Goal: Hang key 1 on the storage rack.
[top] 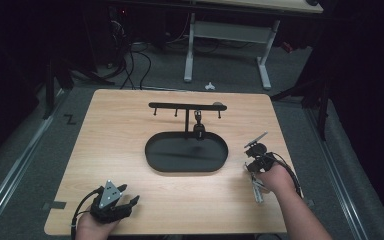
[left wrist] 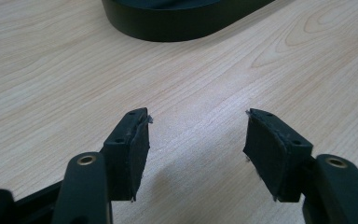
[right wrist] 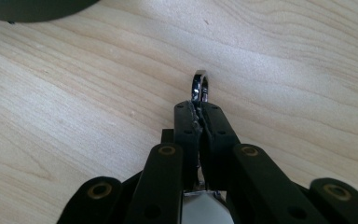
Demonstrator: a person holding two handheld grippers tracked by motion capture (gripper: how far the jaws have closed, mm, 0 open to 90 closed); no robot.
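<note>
- Surface: a light wood-grain top is seen from the high view; no brand, label or writing can be read on it or on anything it carries.
- Black oval tray: it is placed at the middle of the surface, and a post rising from its far edge carries a crossbar fitted with small hanging pegs. A dark item is hung from the crossbar just right of the post; what it is cannot be told.
- Left tool: it is held low over the near left corner of the surface, well apart from the tray. In the left gripper view its jaws are spread wide, with bare wood between them and nothing gripped.
- Right tool: it is held near the right edge of the surface, just beside the tray's right end. Its jaws are closed tight on a metal clasp.
- Metal clasp: a shiny silver loop is seen projecting past the jaw tips, just above the wood. In the high view, a pale metal part is seen trailing below the hand.
</note>
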